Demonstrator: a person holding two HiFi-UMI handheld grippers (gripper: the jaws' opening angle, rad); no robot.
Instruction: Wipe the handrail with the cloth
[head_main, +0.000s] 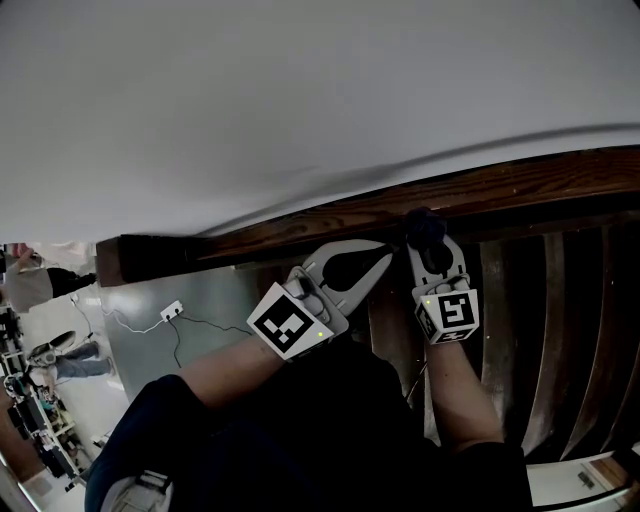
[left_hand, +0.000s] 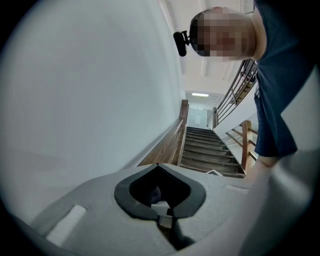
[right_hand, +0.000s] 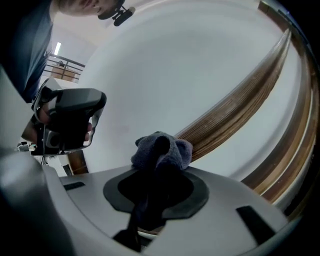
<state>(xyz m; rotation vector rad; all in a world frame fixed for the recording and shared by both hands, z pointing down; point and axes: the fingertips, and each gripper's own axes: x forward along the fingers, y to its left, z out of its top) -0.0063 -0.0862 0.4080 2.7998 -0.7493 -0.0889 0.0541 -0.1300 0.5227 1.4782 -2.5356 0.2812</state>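
I'm gripping the bunched grey cloth (right_hand: 162, 149) in my right gripper (head_main: 428, 238), aiming for even pressure along the wooden handrail (head_main: 520, 188). My left gripper (head_main: 380, 258) is sitting closed and empty.

A plain smooth white wall (head_main: 300, 90) fills the far side. Dark brown wooden stair steps (left_hand: 207, 150) climb toward a bright rectangular ceiling light (left_hand: 200, 94). At the near left lies pale grey floor (head_main: 135, 345) with a white power strip (head_main: 171, 311)
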